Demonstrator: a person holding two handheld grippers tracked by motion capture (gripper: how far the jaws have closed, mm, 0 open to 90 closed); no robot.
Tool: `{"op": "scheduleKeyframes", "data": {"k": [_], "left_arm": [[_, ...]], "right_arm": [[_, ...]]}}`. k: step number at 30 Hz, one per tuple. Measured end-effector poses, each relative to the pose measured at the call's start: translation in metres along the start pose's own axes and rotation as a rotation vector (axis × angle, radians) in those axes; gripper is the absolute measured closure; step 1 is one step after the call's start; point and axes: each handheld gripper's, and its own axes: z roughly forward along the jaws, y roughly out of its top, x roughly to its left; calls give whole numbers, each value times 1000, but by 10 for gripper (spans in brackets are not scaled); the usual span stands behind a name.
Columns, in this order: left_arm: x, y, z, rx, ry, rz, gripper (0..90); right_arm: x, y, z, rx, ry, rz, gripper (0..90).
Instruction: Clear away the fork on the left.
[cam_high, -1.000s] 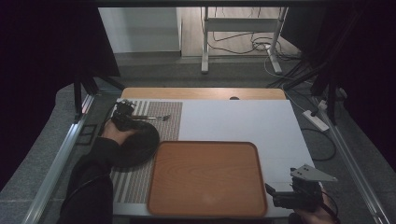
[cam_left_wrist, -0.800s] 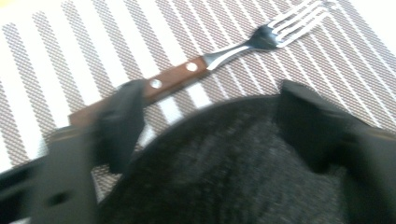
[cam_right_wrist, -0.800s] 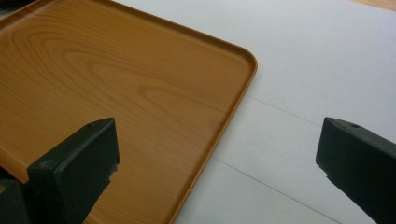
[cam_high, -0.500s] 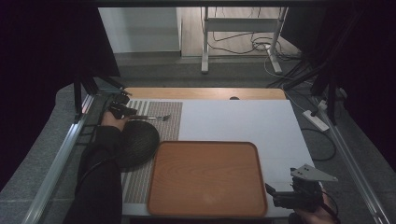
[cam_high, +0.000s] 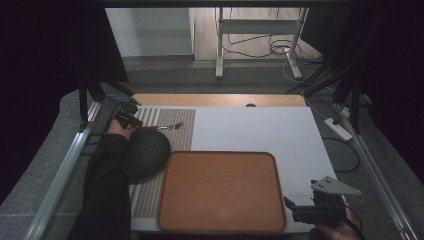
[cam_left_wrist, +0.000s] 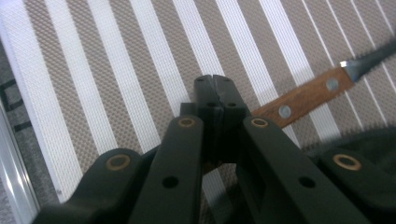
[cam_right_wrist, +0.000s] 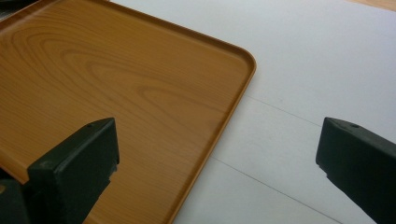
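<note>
A fork with a wooden handle (cam_left_wrist: 303, 95) and metal tines (cam_high: 175, 126) lies on the striped placemat (cam_high: 182, 137) at the far left. My left gripper (cam_high: 125, 119) hangs over the handle's near end, and in the left gripper view its tips (cam_left_wrist: 214, 81) meet with no gap. The handle's end runs out of sight under the right jaw, so I cannot tell whether it is touched. A dark round dish (cam_high: 145, 152) sits by the person's left sleeve. My right gripper (cam_high: 295, 210) rests open near the table's front right corner, its fingers (cam_right_wrist: 74, 163) wide apart beside the wooden tray (cam_right_wrist: 140, 93).
The wooden tray (cam_high: 222, 192) lies bare at the front middle of the white table cover (cam_high: 260, 130). Metal rails run along both table sides. Stands and cables are on the floor beyond the far edge.
The left hand has moved from over the dark dish toward the mat's far left corner, onto the fork's handle end. The right gripper has stayed where it was.
</note>
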Motion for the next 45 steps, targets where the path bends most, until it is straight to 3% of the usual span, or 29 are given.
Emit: {"op": "scheduleKeyframes", "data": {"k": [5, 10, 11, 12, 13, 14, 16, 18, 21, 23, 26, 31, 33, 37, 38, 40, 41, 43, 45], "left_arm": [[0, -5, -5, 53, -42, 60, 890], [2, -4, -5, 58, -51, 65, 890], [2, -3, -6, 49, -49, 59, 890], [3, -1, -10, -10, -40, 32, 844], [3, -1, -10, -10, -40, 32, 790], [4, 1, -13, -42, -65, 10, 790], [2, 7, -17, -85, -99, -6, 657], [-4, 13, -18, -98, -110, 14, 536], [-15, 21, -10, -73, -154, 51, 296], [-22, 25, -4, -57, -157, 74, 148], [-30, 29, 5, -32, -180, 108, 5], [-41, 36, 18, 35, -157, 152, 1], [-43, 37, 23, 80, -105, 181, 14], [-39, 38, 21, 83, -92, 188, 88], [-37, 37, 19, 78, -97, 189, 174], [-32, 36, 15, 77, -98, 189, 224], [-30, 35, 13, 75, -97, 195, 344], [-26, 33, 11, 72, -104, 203, 390], [-23, 30, 9, 64, -116, 229, 513]], "right_arm": [[1, 0, 0, 1, -2, -6, 0], [1, 0, 0, 3, -2, -6, 0], [1, 0, 1, 3, -1, -6, 0], [1, 0, 1, 4, -3, -5, 0], [1, 0, 1, 4, -3, -5, 0], [1, 0, 1, 5, -3, -4, 0], [1, 0, 1, 5, -3, -5, 0], [1, 0, 1, 3, -1, -5, 0], [1, 0, 0, 1, -1, -6, 0], [1, 0, 0, 2, 0, -7, 0], [1, 0, 0, 2, 1, -7, 0], [0, 0, 0, 3, 1, -6, 0], [0, 0, 0, 1, 1, -6, 0], [0, 0, 0, 1, 1, -7, 0], [0, 0, 0, 1, 1, -8, 0], [0, 0, 0, 1, 2, -8, 0], [1, 0, 0, 1, 1, -9, 0], [1, 0, 0, 2, 1, -10, 0], [1, 0, 0, 2, 2, -10, 0]]}}
